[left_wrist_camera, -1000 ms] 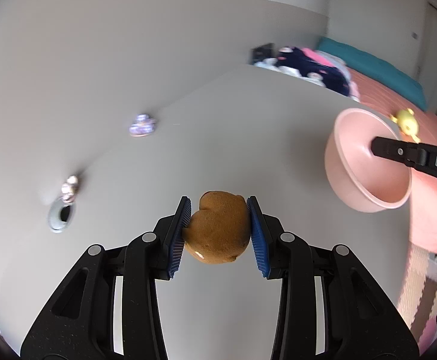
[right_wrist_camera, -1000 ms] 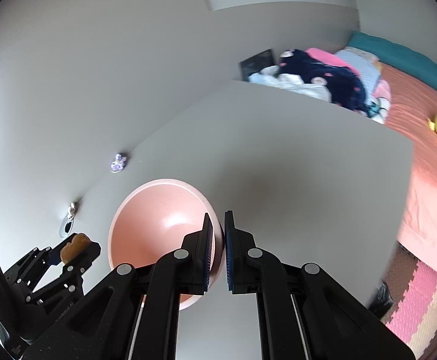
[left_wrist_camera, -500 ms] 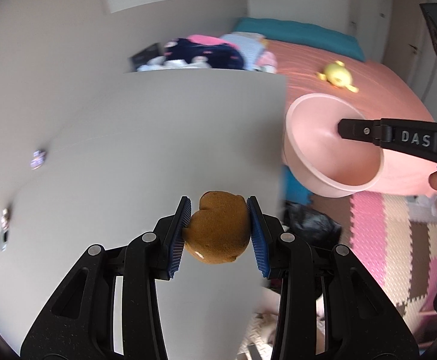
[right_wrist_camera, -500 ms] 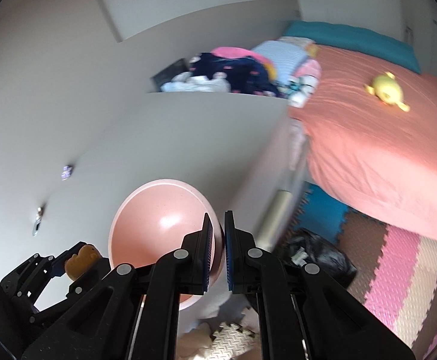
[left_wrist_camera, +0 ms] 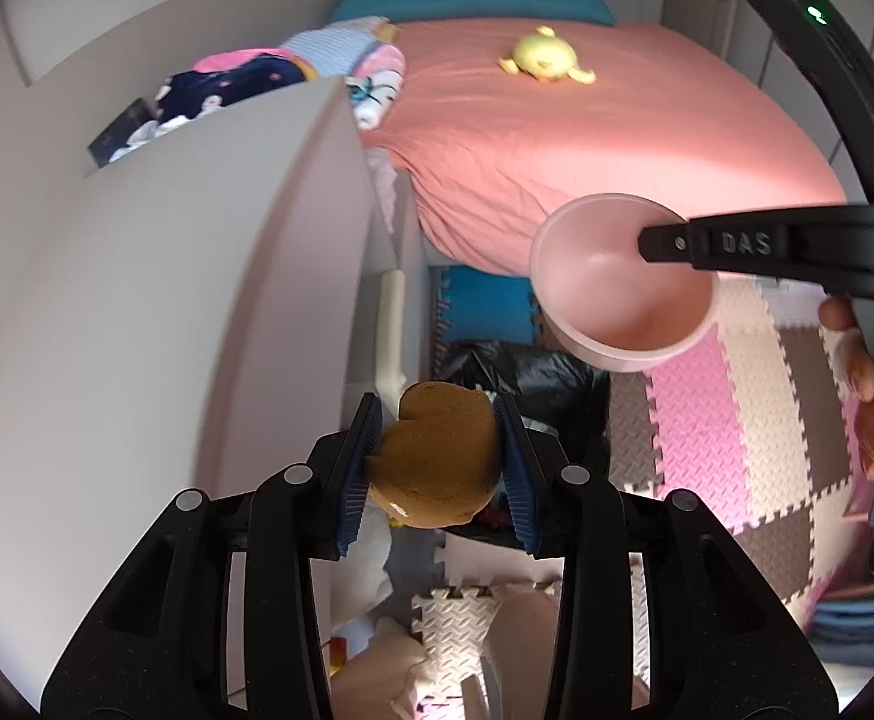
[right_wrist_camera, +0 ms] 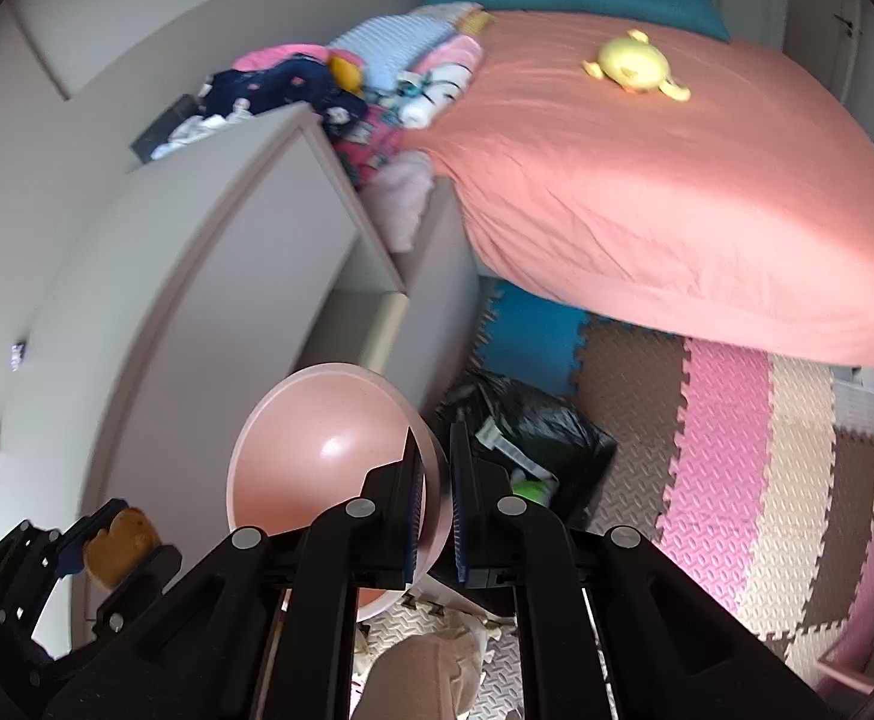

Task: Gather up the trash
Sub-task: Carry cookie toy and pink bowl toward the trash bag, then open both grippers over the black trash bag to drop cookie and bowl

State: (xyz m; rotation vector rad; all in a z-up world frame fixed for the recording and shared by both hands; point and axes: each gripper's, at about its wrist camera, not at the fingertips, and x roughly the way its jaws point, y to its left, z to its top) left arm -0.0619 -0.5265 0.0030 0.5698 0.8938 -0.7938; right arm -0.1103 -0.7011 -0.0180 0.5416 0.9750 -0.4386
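With the left gripper [left_wrist_camera: 439, 456] clamped on the bun [left_wrist_camera: 437, 459] and the right gripper [right_wrist_camera: 437, 501] pinching the bowl [right_wrist_camera: 317, 468] rim, both should hover squarely over the near black bag [right_wrist_camera: 526, 426] before anything drops.

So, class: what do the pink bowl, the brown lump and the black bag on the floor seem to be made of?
Round pink bowl: probably plastic or melamine, smooth, a soft highlight inside. Brown lump: matte and porous, likely bread or sponge. Black bag: thin glossy plastic film, crinkled with shiny folds.
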